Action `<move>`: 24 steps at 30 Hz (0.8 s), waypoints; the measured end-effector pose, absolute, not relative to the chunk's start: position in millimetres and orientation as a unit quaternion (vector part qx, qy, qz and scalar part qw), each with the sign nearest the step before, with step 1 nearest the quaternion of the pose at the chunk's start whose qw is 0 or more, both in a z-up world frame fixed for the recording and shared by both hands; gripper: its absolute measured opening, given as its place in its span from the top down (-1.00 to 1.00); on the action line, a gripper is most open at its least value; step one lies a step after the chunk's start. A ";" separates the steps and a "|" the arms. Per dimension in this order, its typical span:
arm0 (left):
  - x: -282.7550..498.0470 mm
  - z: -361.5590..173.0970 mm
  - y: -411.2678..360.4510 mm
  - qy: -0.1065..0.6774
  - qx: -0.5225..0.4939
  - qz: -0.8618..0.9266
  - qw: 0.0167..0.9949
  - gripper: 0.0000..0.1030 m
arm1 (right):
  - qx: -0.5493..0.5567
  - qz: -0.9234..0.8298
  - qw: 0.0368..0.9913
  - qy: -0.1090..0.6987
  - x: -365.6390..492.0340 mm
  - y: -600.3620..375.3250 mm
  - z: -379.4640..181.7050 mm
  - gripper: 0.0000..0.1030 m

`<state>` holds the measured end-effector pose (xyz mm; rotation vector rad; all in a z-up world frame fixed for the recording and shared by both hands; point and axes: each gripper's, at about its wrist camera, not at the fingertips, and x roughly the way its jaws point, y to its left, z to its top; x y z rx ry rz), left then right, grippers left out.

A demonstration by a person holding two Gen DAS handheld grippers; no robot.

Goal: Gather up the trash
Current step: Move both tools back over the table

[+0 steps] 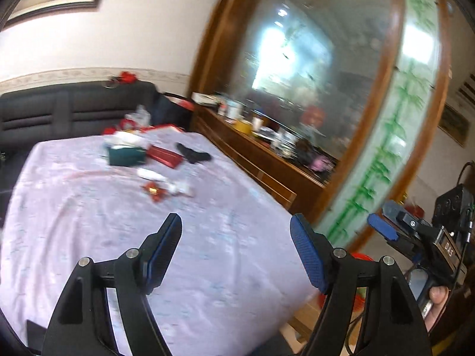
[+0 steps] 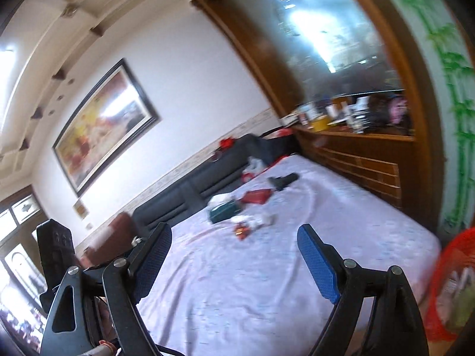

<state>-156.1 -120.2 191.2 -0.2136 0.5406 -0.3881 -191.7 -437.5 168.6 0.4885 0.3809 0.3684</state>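
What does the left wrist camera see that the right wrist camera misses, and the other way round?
Only the left wrist view shows the right gripper from the side, held at the table's right.

Only the right wrist view shows the red mesh basket beside the table and the whole wall painting.

Both show open grippers, including the left gripper, the lilac tablecloth, the red wrapper, the green box and the dark sofa.

So the trash sits in a loose cluster toward the far end of the lavender tablecloth (image 1: 89, 222): a crumpled red-and-gold wrapper (image 1: 154, 192), white crumpled paper (image 1: 178, 187) touching it, and a white tube-shaped scrap (image 1: 150, 174) just behind. All blurry, details unclear.
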 end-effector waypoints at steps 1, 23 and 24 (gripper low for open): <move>-153.3 191.5 -111.1 0.265 -0.109 -0.179 0.941 -0.44 | 0.234 0.187 0.935 0.188 -187.5 -430.0 170.1 -0.75; -16.4 152.8 -48.3 0.316 -0.147 -0.096 0.932 -0.44 | 0.173 0.238 0.916 0.274 5.7 -330.7 140.8 -0.77; -8.1 153.3 -47.9 0.318 -0.146 -0.096 0.932 -0.44 | 0.171 0.238 0.915 0.277 18.1 -330.0 138.8 -0.77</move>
